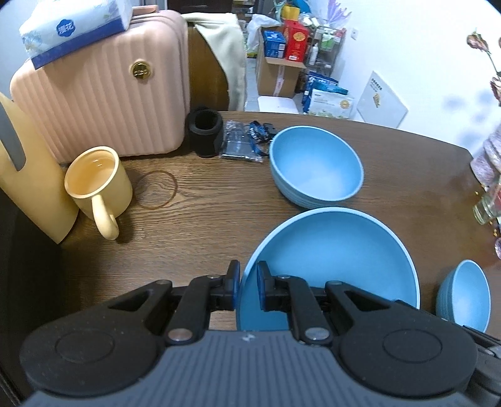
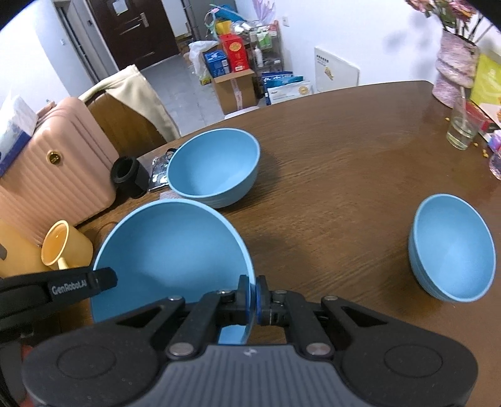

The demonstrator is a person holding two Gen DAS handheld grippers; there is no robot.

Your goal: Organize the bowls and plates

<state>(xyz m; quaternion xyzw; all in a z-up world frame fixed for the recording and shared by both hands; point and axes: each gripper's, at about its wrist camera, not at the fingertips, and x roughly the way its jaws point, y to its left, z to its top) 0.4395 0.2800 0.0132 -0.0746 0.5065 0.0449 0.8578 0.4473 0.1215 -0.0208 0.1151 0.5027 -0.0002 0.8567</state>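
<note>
Now both tongs, left tongs [image 1: 248, 283], right tongs [image 2: 252, 295], clamping large bowl [image 2: 172, 250] rim

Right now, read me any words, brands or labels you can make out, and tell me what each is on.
"GenRoboAI": on the left gripper's black finger, seen from the right wrist.
Tissue pack logo: too blurred to read.
Red box, blue boxes, white board: print too small to read.

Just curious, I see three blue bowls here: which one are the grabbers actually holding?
The largest bowl, nearest the cameras. The left gripper and right gripper each clamp its rim. The medium bowl and small bowl sit untouched.
</note>
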